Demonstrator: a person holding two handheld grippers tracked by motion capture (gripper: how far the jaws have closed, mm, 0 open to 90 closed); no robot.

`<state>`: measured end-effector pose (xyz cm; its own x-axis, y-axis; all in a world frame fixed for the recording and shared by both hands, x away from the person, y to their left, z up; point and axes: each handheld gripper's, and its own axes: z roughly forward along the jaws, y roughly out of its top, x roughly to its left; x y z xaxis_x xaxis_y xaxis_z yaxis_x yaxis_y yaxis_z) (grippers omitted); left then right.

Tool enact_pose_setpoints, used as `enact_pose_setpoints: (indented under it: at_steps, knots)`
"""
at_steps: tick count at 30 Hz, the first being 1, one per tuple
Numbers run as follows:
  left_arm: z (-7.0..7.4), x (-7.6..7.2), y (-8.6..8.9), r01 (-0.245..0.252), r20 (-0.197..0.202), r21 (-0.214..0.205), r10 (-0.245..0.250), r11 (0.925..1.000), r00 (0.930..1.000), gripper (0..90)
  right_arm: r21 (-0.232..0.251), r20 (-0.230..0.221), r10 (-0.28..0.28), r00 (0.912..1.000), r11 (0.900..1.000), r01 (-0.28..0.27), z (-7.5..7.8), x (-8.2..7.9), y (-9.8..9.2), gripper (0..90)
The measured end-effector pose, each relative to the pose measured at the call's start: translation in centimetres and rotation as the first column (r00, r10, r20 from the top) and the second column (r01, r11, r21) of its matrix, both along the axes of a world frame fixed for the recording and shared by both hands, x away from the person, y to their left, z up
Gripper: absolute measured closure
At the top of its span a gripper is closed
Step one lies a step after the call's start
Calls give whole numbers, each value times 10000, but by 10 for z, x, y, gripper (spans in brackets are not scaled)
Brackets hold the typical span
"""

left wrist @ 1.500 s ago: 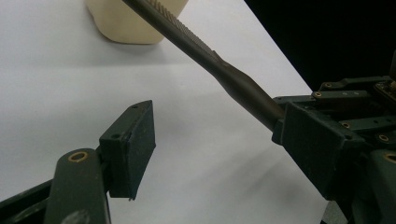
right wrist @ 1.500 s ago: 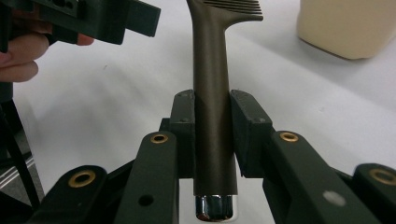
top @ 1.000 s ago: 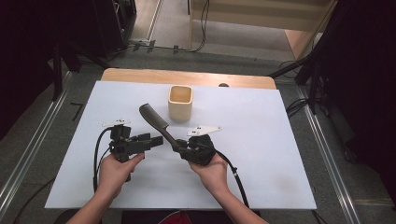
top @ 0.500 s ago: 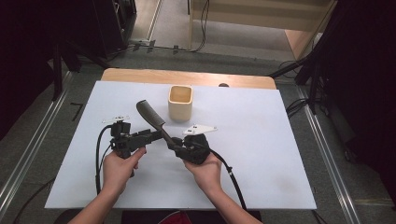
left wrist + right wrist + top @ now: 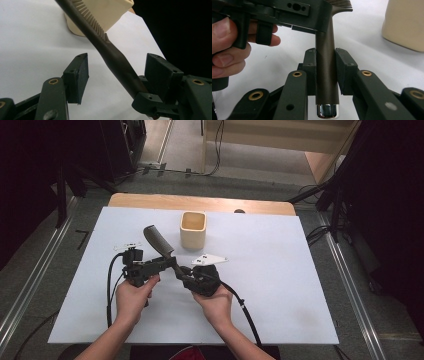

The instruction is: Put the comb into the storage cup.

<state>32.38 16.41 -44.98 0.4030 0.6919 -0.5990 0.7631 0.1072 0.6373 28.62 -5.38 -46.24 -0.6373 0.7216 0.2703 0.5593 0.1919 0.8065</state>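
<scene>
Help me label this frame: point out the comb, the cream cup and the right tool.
comb (image 5: 159, 241), high view, on its toothed head.
cream cup (image 5: 193, 237), high view, on its front wall.
right tool (image 5: 325, 72), right gripper view, midway between its pads, which clamp the comb's handle.

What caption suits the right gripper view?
Right gripper clamps the comb handle; beige cup behind.

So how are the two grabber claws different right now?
The right gripper is shut on the comb, pads pressed to its handle; the left gripper is open, jaws just closing in around the comb without squeezing. The right grips near the handle's end; the left sits nearer the teeth. Both are black and hand-held.
</scene>
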Motion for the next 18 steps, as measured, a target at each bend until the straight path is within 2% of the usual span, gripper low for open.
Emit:
enact_pose_setpoints:
  at_steps: [7, 18]
  knots:
    - [-1, 2, -1, -160, -152, -34, 159, 9999, 9998, 431, 11, 76, -18, 10000, 10000, 18, -1, -1, 2, 702]
    - [-2, 2, -2, -221, -315, -434, 207, 9988, 9993, 564, 124, 193, -76, 9998, 9999, 74, -1, -2, 5, 702]
